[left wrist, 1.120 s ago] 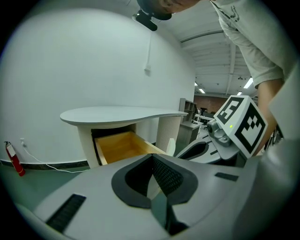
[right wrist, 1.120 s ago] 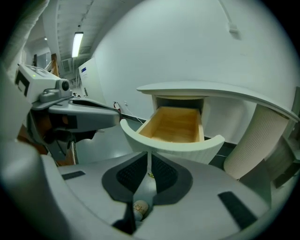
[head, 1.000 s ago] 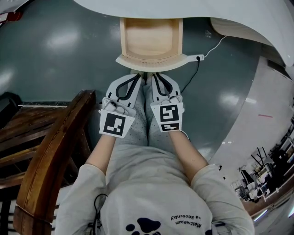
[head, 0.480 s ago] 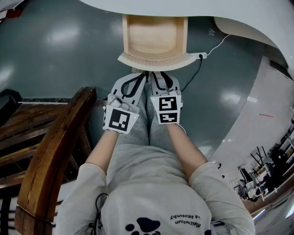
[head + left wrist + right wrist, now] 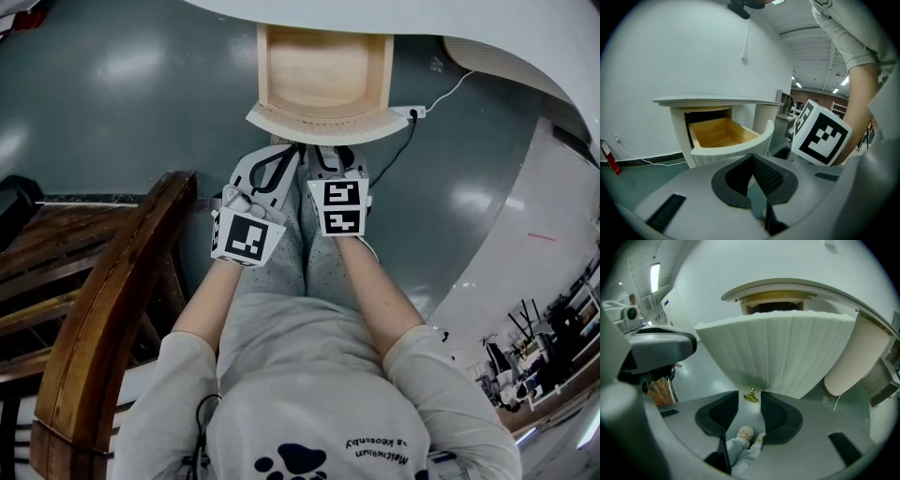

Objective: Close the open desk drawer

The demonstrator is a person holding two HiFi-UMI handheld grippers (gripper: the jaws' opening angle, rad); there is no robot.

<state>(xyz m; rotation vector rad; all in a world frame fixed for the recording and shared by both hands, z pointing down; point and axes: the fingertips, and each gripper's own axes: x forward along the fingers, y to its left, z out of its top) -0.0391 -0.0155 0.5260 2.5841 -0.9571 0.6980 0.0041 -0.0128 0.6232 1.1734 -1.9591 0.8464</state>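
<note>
The drawer [image 5: 323, 120] is a pale wooden box with a bare, light wood inside and a curved, white, ribbed front. A small brass knob [image 5: 751, 395] sits low on the middle of that front. The drawer stands pulled well out from under the white round table [image 5: 525, 42], over the grey floor [image 5: 112, 103].

The left claw [image 5: 752, 161] has its pads pressed together with nothing between them. It sits just short of the drawer front [image 5: 731, 146] and a little to its left side.

The right claw [image 5: 750, 401] is spread and has just been opening. The knob lies in line with the gap, right at its tips, and neither pad touches it. Seen from the head view, the left claw [image 5: 279, 157] and right claw [image 5: 330, 157] lie side by side just beneath the front's lower edge.

Compared with a second ago, both claws sit closer to the drawer front. The drawer is as far out as it was.
</note>
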